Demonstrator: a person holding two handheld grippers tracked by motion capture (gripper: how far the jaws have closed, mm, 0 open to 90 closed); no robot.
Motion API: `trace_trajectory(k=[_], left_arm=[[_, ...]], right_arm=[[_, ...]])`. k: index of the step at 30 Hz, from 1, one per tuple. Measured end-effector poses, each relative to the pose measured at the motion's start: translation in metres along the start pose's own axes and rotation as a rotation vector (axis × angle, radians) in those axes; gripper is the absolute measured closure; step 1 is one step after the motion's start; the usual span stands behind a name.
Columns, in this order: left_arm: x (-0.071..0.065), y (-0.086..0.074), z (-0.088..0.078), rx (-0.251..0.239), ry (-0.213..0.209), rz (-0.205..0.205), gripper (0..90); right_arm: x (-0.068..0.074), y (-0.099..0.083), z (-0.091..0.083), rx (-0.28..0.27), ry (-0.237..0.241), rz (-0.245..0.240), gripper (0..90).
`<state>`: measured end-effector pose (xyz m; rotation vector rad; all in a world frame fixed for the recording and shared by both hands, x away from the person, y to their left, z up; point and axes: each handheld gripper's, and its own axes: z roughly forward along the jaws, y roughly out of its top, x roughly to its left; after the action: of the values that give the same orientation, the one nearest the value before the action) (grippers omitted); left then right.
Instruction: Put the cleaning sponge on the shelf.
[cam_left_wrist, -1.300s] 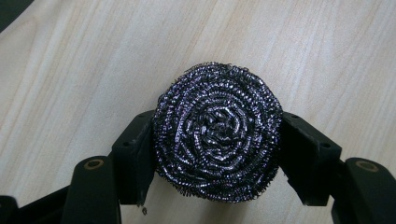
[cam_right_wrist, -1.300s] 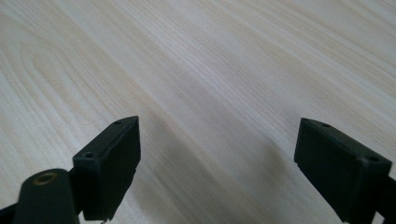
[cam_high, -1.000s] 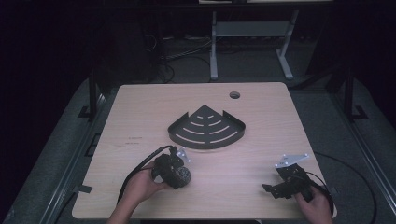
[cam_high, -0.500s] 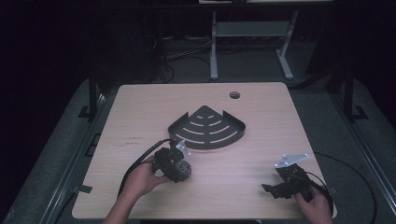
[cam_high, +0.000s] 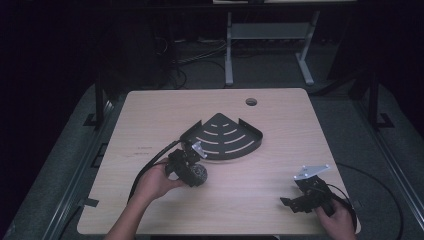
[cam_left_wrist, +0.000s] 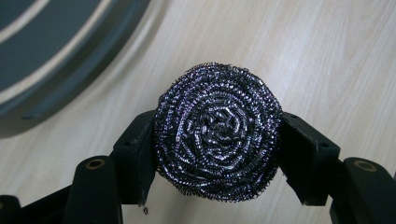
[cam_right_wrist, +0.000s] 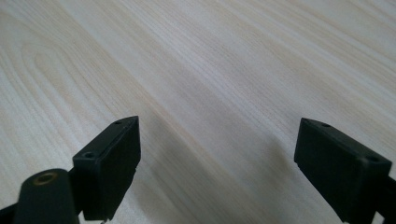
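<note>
Gripping the steel wool scourer (cam_left_wrist: 218, 137) is done: left gripper (cam_high: 192, 171) has its jaws clamped on both sides of the ball, wire coils bulging slightly between the pads, held just above the table (cam_high: 150, 120) near the front-left. Right gripper (cam_high: 300, 201) sits at the front-right corner, jaws wide apart over bare wood, nothing between them, looks parked. Next out, just beyond the left gripper, is the black fan-shaped corner rack (cam_high: 223, 136) lying flat mid-table; its slotted edge shows close by the scourer in the left gripper view (cam_left_wrist: 56, 51), apart from it, not touching. Cable hole (cam_high: 251, 102) is farther back, then the dark floor and a white stand (cam_high: 265, 35) behind. My read: pick is complete, placement isn't. Scourer is off the rack, so what's left is the short carry over the rim, lowering onto the slotted plate, and opening the jaws. Right hand probably has no part to play unless the rack slides.
</note>
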<state>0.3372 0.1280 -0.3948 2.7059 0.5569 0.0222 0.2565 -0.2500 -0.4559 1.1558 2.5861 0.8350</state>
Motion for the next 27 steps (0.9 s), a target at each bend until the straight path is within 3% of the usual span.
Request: trace_trajectory(k=[20, 27], left_arm=[[0.028, 0.033, -0.012, 0.005, 0.017, 0.004, 34.2], [0.034, 0.047, -0.012, 0.019, 0.025, 0.023, 34.2]], right_arm=[[0.000, 0.000, 0.001, 0.002, 0.002, -0.004, 14.3], [0.002, 0.001, 0.002, 0.004, 0.006, -0.008, 14.4]])
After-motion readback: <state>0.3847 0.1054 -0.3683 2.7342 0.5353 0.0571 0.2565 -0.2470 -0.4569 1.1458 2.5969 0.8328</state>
